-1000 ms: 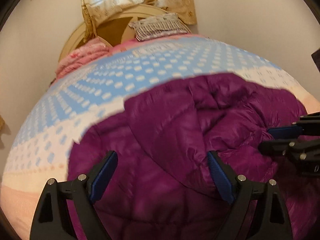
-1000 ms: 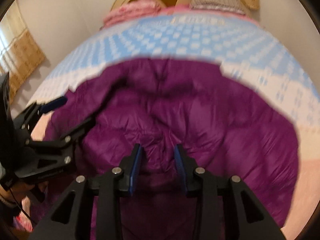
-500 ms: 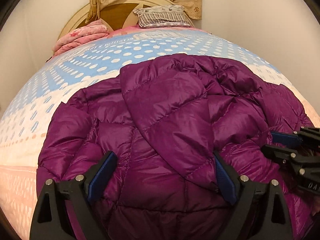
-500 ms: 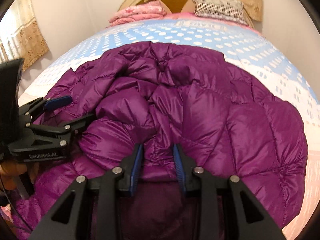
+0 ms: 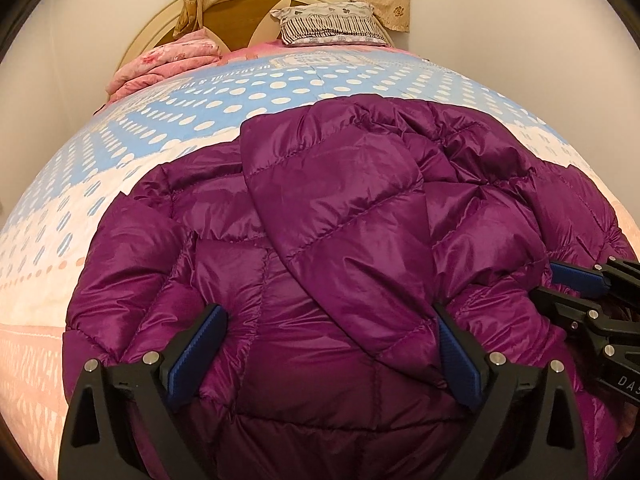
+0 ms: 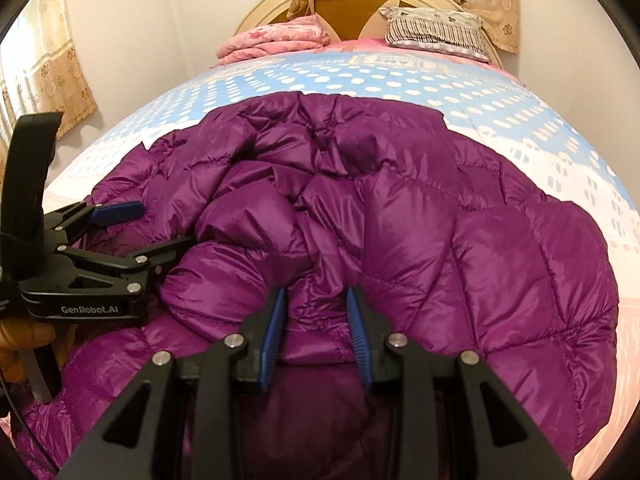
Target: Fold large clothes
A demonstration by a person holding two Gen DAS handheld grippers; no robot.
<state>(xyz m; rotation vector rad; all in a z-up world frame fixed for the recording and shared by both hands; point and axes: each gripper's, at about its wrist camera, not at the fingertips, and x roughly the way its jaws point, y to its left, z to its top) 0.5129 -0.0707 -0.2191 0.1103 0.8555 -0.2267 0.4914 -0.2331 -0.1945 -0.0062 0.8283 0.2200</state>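
- Purple quilted down jacket [image 5: 340, 248], seen from the left wrist, lies spread and rumpled on the bed [image 5: 120, 152], covering its near half; one padded panel is folded over the middle.
- Left gripper [image 5: 328, 344]: its fingers [image 5: 196, 350] stand wide apart and have just been opening further. Jacket fabric bulges between them; the blue pads lie against its surface without pinching it.
- Right gripper [image 5: 572, 292] enters at the right edge of this view, resting at the jacket's side.
- Bed cover is blue with white dots, turning pink near the camera. A striped pillow [image 5: 330, 24] and folded pink bedding [image 5: 168, 60] sit at the headboard [image 5: 240, 8].
- Right wrist view: the jacket [image 6: 460, 240] fills the near bed [image 6: 540, 120].
- Right gripper [image 6: 316, 320]: fingers [image 6: 274, 332] narrow, clamped on a bunched fold of jacket.
- Left gripper [image 6: 160, 232] appears at left, wide, low over the jacket, carried by a hand [image 6: 24, 340].
- Curtain [image 6: 48, 68] hangs on the left wall.
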